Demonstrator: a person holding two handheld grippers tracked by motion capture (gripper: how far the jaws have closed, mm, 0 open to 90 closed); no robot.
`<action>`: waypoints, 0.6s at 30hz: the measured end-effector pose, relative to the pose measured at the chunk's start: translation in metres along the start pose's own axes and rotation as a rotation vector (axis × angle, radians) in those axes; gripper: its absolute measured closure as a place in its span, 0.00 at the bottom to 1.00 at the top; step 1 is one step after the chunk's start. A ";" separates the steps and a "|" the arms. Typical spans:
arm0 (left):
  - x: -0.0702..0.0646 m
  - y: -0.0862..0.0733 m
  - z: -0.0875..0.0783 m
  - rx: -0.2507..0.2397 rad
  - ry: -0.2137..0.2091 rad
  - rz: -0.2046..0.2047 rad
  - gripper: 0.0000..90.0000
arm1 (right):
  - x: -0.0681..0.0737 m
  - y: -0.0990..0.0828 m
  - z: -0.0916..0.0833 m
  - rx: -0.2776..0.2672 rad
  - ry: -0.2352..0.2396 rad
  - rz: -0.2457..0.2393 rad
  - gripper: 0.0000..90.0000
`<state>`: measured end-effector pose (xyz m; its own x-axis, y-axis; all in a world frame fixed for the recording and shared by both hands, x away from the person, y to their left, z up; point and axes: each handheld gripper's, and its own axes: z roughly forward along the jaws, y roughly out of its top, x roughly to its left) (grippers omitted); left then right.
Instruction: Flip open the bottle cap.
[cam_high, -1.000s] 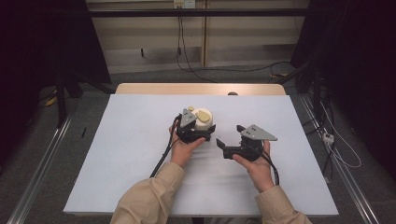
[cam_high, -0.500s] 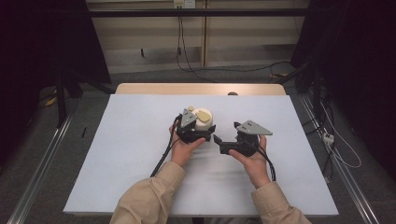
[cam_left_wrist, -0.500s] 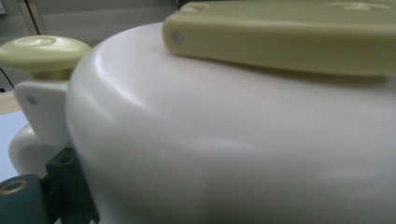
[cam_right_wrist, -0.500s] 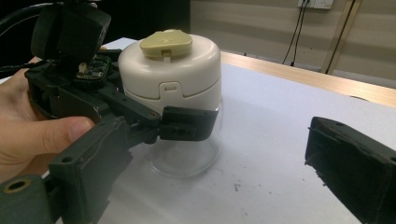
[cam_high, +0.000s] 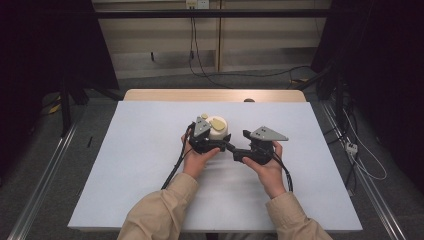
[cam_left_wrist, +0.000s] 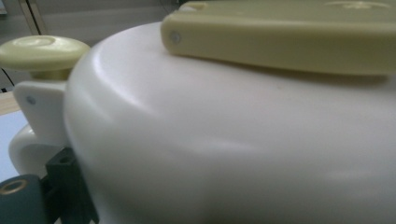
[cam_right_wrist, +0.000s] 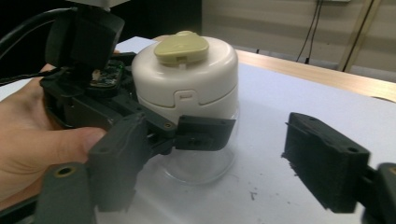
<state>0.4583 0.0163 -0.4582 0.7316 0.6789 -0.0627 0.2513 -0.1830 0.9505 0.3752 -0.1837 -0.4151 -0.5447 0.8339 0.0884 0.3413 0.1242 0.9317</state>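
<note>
Two jaws of the right gripper (cam_right_wrist: 224, 158) stand well apart, having just been closing, with bare desk between them and nothing gripped. In the right gripper view its left jaw rises from the lower left and its right jaw sits at the lower right. The container (cam_right_wrist: 187, 98), a white-capped jar with a clear lower body and a pale yellow lid tab on top, stands upright just left of frame centre, beyond and a little to the left of that gap, so the coming close turns on swinging the jaws leftward around it. Its long axis is vertical.

The left gripper (cam_high: 212, 142) is the nearer one. In the right gripper view one of its dark jaws lies across the jar's side where white cap meets clear body, and in the left gripper view the white cap (cam_left_wrist: 233, 140) sits right at the camera; it looks clamped on the jar.

In the high view the jar (cam_high: 218, 128) stands near the middle of the white desk (cam_high: 125, 165), the right gripper (cam_high: 239, 152) just to its right.

No brand, label or writing is readable.
</note>
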 end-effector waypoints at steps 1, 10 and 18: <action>0.000 0.000 0.000 -0.002 0.000 -0.002 0.06 | 0.000 0.001 0.000 -0.001 0.001 0.001 0.26; -0.001 0.000 0.000 -0.005 0.001 -0.011 0.06 | -0.003 0.012 -0.006 -0.020 0.011 0.020 0.47; -0.001 0.000 0.000 -0.002 0.004 -0.012 0.06 | -0.006 0.020 0.000 0.006 0.044 0.006 0.89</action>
<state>0.4576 0.0151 -0.4579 0.7263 0.6835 -0.0729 0.2585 -0.1733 0.9504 0.3854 -0.1865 -0.3965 -0.5759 0.8101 0.1097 0.3493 0.1226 0.9290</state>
